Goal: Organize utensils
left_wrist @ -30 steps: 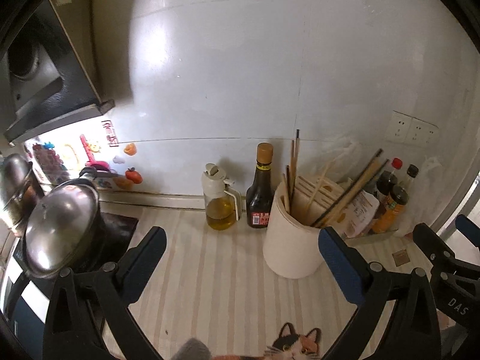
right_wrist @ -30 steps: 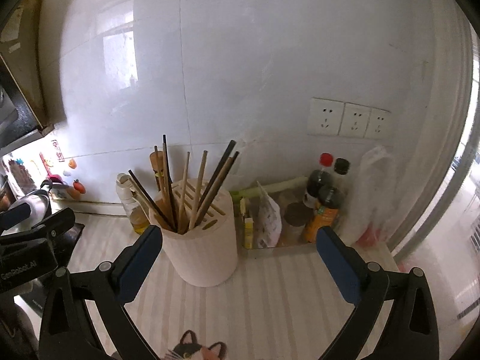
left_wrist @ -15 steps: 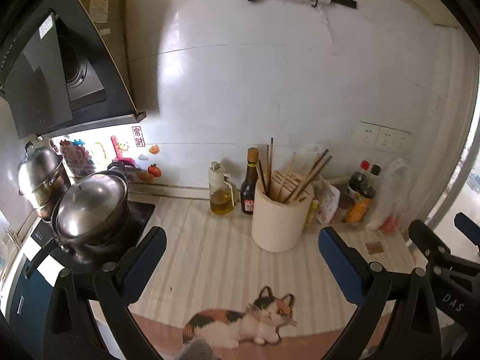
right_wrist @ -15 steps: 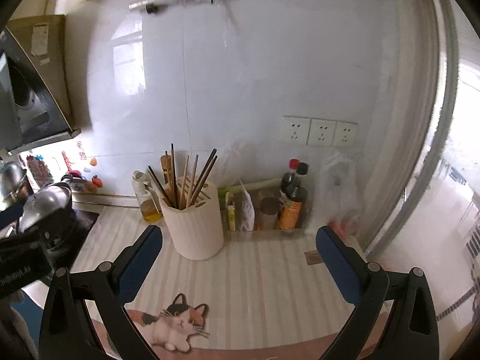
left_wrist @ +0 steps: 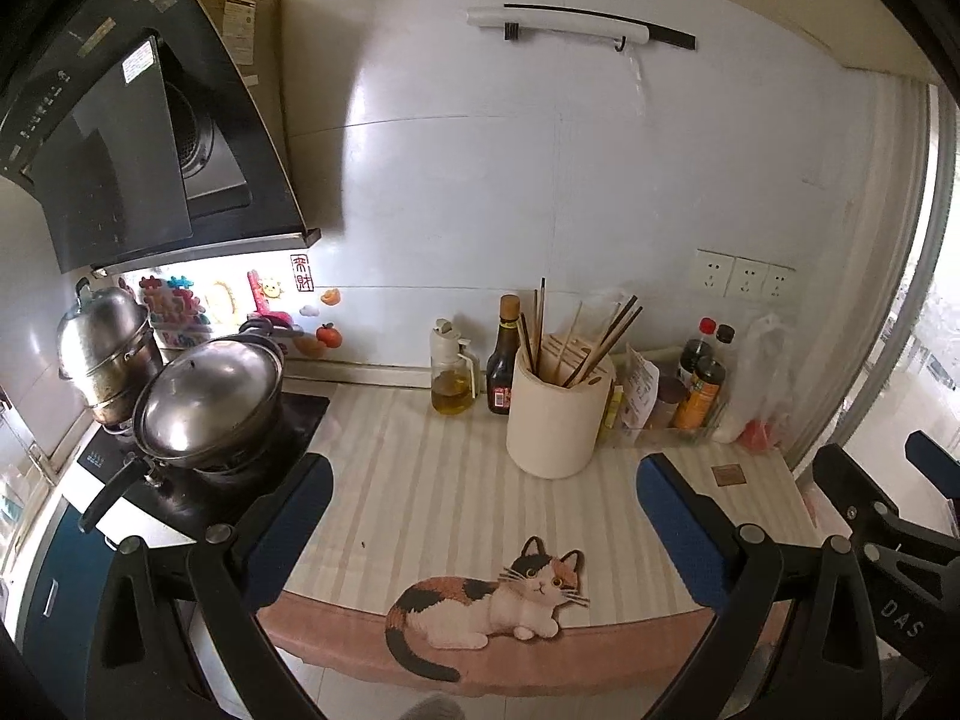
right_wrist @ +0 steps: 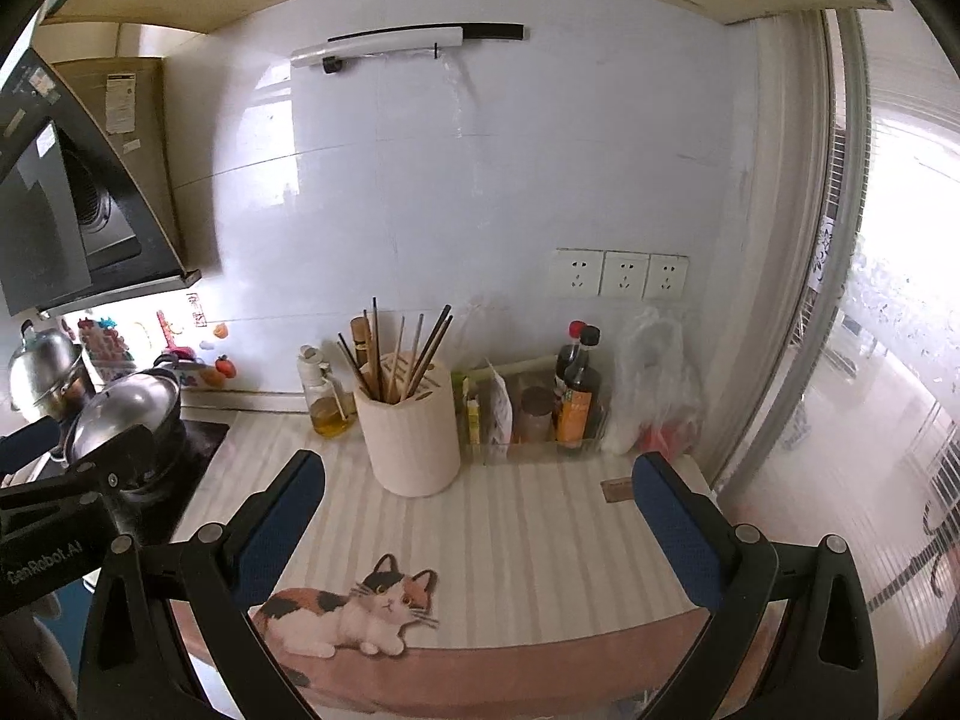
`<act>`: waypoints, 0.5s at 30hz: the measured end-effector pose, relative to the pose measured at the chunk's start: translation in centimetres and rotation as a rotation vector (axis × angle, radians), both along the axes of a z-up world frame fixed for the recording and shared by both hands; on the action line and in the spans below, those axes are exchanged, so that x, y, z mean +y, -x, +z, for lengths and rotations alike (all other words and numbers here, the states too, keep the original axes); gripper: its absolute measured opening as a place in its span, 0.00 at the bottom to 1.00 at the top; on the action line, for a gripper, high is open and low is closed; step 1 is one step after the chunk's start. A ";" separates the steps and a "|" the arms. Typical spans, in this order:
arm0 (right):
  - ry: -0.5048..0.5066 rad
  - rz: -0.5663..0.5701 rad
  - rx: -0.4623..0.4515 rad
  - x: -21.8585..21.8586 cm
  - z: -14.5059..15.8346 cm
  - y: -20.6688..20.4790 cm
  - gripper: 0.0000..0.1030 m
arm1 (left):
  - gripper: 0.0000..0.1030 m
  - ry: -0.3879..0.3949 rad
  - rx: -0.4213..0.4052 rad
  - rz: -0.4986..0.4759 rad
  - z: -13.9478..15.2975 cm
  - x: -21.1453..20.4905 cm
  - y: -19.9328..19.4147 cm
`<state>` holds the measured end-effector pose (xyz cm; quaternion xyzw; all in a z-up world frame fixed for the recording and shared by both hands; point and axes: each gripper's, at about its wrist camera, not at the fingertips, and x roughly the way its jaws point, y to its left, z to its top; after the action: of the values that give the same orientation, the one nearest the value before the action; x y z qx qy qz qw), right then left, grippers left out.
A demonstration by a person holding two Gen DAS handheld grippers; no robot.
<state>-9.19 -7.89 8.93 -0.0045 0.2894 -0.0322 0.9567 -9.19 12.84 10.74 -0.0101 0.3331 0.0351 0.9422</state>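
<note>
A cream cylindrical holder point(left_wrist: 555, 420) point(right_wrist: 411, 432) stands upright near the wall on a striped mat, with several chopsticks point(left_wrist: 591, 339) point(right_wrist: 396, 360) sticking out of its slotted top. My left gripper point(left_wrist: 480, 516) hangs open well in front of the holder, above the mat's front half, with nothing between its blue pads. My right gripper point(right_wrist: 477, 510) is open too, also back from the holder and empty. In the left wrist view the right gripper point(left_wrist: 894, 516) shows at the right edge; in the right wrist view the left gripper point(right_wrist: 72, 480) shows at the left edge.
The striped mat with a cat picture point(left_wrist: 498, 600) point(right_wrist: 354, 606) covers the counter. An oil bottle point(left_wrist: 451, 378) and a dark sauce bottle point(left_wrist: 503, 360) stand left of the holder. A tray with bottles point(right_wrist: 576, 390) and a plastic bag point(right_wrist: 651, 384) sits right of it. Pots point(left_wrist: 204, 402) sit on the stove at left.
Both grippers have pulled back and up from the holder, which now looks smaller and farther. The cat mat and counter front edge have come into view. Both stay open.
</note>
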 end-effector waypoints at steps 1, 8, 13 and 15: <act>-0.001 0.000 0.000 0.1 0.1 0.1 1.00 | 1.00 -0.003 -0.002 -0.001 0.1 0.0 0.1; 0.002 -0.001 0.001 0.4 1.3 0.6 1.00 | 1.00 0.001 -0.005 -0.013 1.0 0.1 0.8; 0.007 0.008 0.003 0.3 2.0 0.9 1.00 | 1.00 0.002 -0.004 -0.015 1.3 0.0 1.1; 0.012 0.006 0.001 0.2 2.1 1.0 1.00 | 1.00 0.002 -0.007 -0.012 1.4 0.0 1.3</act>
<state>-10.17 -7.64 11.05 -0.0110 0.2897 -0.0310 0.9566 -10.45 12.83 12.17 -0.0091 0.3298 0.0289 0.9435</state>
